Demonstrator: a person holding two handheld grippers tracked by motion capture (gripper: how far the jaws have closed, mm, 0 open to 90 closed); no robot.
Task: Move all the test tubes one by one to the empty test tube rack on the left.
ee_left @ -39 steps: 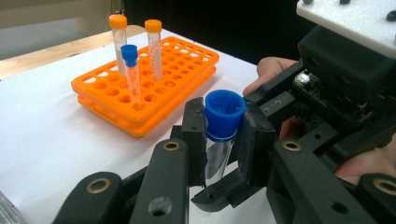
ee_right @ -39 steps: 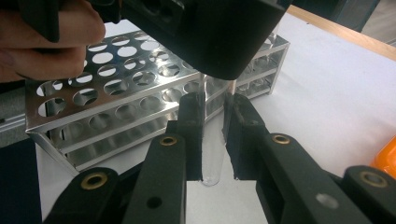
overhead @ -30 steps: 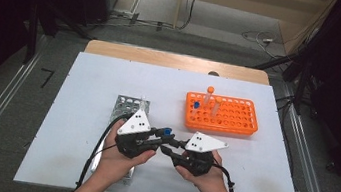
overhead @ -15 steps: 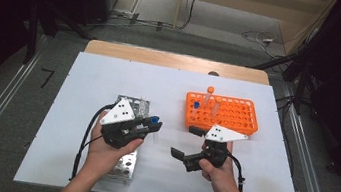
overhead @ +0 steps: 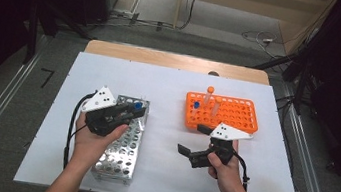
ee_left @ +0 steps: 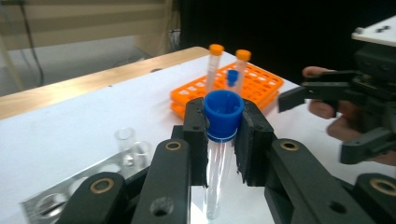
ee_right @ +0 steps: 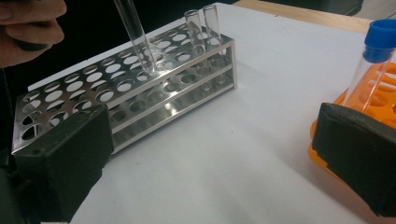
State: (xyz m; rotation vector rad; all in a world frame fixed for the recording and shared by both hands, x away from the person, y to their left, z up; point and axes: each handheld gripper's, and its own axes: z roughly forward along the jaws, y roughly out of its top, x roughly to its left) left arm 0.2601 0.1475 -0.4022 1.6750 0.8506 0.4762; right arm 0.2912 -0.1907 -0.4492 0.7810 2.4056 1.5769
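Clear glass tube with blue cap (ee_left: 223,140): middle hidden between left tongs (ee_left: 223,144) pads in left gripper view; lower tip cut by bottom edge. In right gripper view its upper part runs off top edge, so grip unseen there.

Shiny perforated metal rack (overhead: 123,147): near-left part hidden under left hand (overhead: 92,138) in high view; hole beneath tube impossible to tell.

Orange plastic rack (ee_right: 373,100): cut by right edge, partly behind right tongs (ee_right: 224,154) pad in right gripper view.

Right hand (ee_left: 348,116): mostly hidden behind its tongs, cut by frame edge in left gripper view.
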